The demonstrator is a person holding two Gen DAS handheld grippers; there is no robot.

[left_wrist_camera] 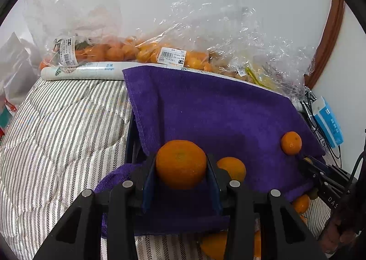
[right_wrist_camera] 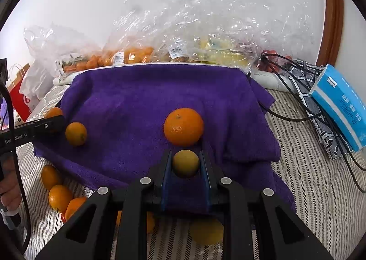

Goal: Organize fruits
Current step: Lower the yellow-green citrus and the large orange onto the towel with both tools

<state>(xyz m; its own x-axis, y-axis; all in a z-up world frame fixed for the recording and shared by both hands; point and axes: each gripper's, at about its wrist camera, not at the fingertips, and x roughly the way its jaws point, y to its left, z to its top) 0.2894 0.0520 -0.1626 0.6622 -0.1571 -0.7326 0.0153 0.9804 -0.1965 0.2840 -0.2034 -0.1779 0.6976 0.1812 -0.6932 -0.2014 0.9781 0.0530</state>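
While most of the fruit sits in clear plastic bags (right_wrist_camera: pixel 146 54) along the wall, sorting looks barely begun. Across the striped bedding (left_wrist_camera: pixel 57 122) lies a purple towel (right_wrist_camera: pixel 137 104), apparently the place for laying fruit out, and it bears only two loose pieces in the right wrist view: a large orange (right_wrist_camera: pixel 183 126) near the middle and a smaller one (right_wrist_camera: pixel 76 134) by its left edge. Several more lie off the towel on the bedding (right_wrist_camera: pixel 60 197), not yet placed. Both tools are loaded: the left gripper (left_wrist_camera: pixel 181 166) is clamped on an orange (left_wrist_camera: pixel 180 163), and the right gripper (right_wrist_camera: pixel 185 163) is closed on a small yellowish fruit (right_wrist_camera: pixel 185 163); both are above the towel's near edge.
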